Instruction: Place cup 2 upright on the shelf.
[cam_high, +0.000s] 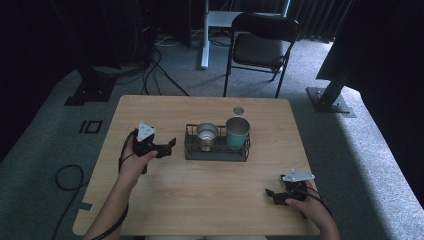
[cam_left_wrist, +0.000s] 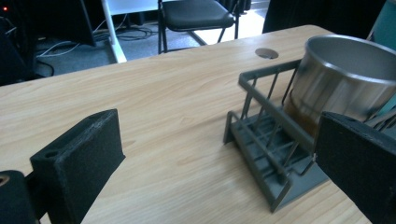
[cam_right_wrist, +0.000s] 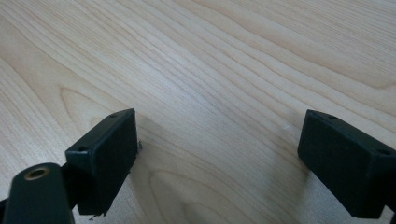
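Gaping wide and empty, left hand-held gripper (cam_high: 170, 146) nears rack (cam_high: 216, 152); right hand-held gripper (cam_high: 270, 194), likewise, over bare table (cam_high: 200, 200).

A light wooden tabletop (cam_high: 200, 200) stands on grey carpet (cam_high: 50, 140). Beyond it, well past the left claw (cam_high: 170, 145), a black folding chair (cam_high: 260, 42) sits beside a white desk leg (cam_high: 205, 35). Cables (cam_high: 155, 70) trail across the floor. Dark curtains (cam_high: 310, 15) close the back; daylight falls on the carpet far right of the right claw (cam_high: 270, 194).
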